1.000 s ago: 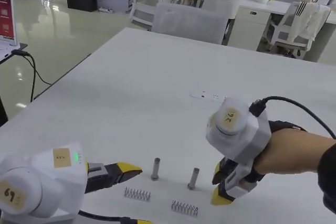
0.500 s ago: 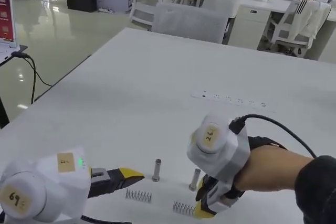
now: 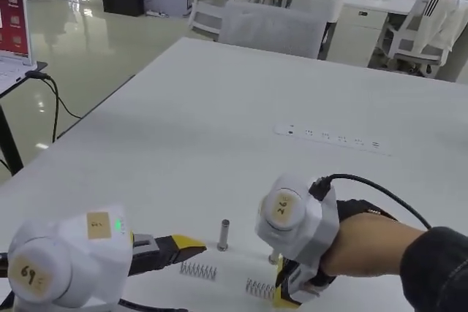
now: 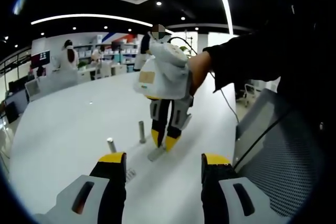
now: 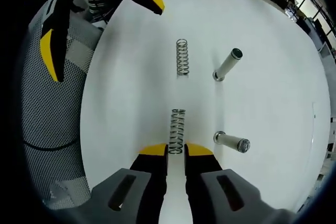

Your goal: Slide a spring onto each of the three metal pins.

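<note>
Two upright metal pins (image 3: 224,234) (image 3: 273,257) stand near the table's front edge, with two springs (image 3: 197,271) (image 3: 259,288) lying flat in front of them. In the right gripper view, my right gripper (image 5: 176,150) is shut on the near end of one spring (image 5: 177,127). The other spring (image 5: 182,57) lies farther out, and the pins (image 5: 227,65) (image 5: 231,141) are to its right. My left gripper (image 4: 164,159) is open with nothing between its fingers, and its yellow fingertip (image 3: 189,242) lies left of the pins. It faces the right gripper (image 4: 165,141).
A white power strip (image 3: 333,138) is set into the table top farther back. The table's left edge (image 3: 110,100) drops to the floor. A black cable (image 3: 373,188) trails from the right gripper. Chairs, desks and people are at the far end.
My right gripper has moved left and down from beside the right pin to the right spring and shut on its end. The left gripper has barely moved.
</note>
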`<state>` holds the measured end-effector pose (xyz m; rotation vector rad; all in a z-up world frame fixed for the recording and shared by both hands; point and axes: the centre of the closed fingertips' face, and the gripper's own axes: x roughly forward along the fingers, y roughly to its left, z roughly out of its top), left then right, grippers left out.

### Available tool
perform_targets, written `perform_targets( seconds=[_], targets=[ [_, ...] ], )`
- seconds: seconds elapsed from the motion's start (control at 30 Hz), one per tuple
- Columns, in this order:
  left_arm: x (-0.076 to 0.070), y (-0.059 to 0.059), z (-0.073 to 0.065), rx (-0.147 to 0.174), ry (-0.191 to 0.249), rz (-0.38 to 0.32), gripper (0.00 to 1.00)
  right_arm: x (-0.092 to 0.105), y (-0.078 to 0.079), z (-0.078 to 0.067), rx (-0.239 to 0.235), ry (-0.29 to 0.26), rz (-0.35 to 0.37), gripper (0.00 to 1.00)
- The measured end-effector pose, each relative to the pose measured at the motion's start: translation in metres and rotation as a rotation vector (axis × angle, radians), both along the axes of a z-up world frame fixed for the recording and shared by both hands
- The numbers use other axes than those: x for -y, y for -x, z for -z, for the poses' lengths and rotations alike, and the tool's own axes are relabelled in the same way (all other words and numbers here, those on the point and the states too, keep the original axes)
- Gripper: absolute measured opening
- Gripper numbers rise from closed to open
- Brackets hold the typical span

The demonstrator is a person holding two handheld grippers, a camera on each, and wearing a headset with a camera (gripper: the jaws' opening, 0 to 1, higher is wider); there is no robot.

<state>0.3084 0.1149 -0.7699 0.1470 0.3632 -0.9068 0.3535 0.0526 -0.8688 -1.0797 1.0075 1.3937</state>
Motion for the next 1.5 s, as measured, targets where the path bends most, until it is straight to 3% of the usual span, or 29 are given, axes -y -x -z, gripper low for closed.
perform_targets(
  seconds=[0.3,0.53,0.93,1.5],
  targets=[
    [-0.002,0.0,0.001,-0.002,0.0,-0.004,0.49,-0.004,0.0,-0.006,0.005,-0.009,-0.007,0.08],
    [0.0,0.001,0.001,-0.002,0.002,0.014,0.45,-0.001,0.006,-0.033,-0.004,-0.018,-0.013,0.08],
    [0.016,0.003,-0.001,0.009,-0.028,0.117,0.29,-0.006,0.034,-0.071,-0.04,-0.04,-0.054,0.08],
    [0.034,0.012,-0.005,0.048,-0.06,0.221,0.14,-0.011,0.057,-0.088,-0.054,-0.031,-0.126,0.08]
  ],
)
